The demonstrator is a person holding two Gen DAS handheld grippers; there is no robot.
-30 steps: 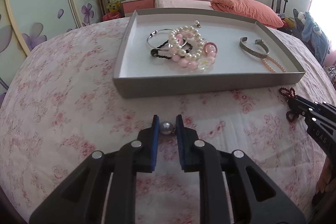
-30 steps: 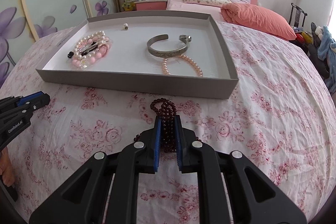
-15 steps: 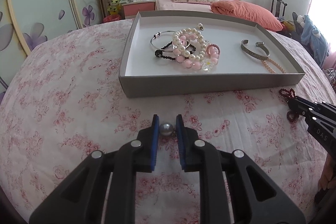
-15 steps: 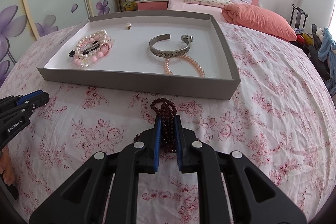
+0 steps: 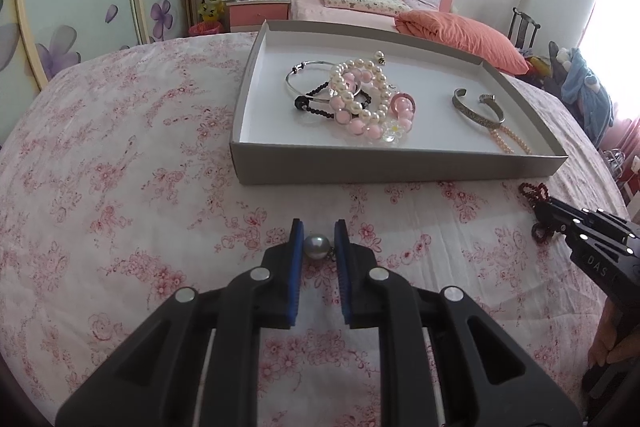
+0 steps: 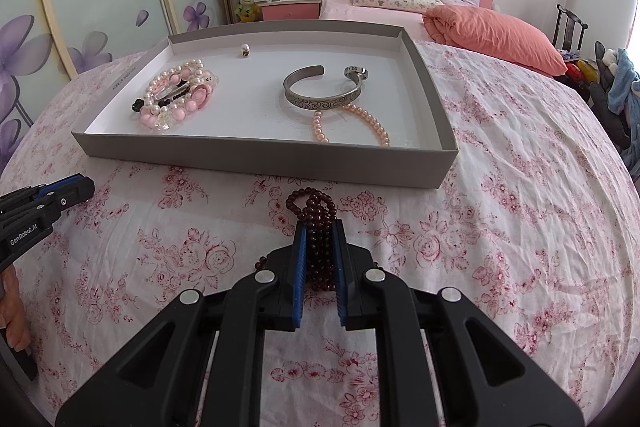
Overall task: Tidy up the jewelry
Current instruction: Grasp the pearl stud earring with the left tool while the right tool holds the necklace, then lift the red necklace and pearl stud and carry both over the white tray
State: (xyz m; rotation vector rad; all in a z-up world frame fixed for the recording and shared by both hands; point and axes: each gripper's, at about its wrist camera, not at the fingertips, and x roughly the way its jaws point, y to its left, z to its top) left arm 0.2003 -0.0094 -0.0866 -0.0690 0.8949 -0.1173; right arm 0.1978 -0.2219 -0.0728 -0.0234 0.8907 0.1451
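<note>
Presently the grey pearl (image 5: 316, 247) sits between the fingers of the left gripper (image 5: 317, 241), jaws closed on it, while the right gripper (image 6: 319, 247) is clamped on the dark red bead bracelet (image 6: 316, 223); both are just short of the grey tray's (image 5: 400, 169) near wall, over the floral bedspread (image 5: 120, 187). Compared with a second ago the tray sits a little farther off in both views and both grips are unchanged, so neither item is yet deposited beside the pearl-and-pink bracelet pile (image 5: 364, 99) or silver cuff (image 6: 324, 93).
</note>
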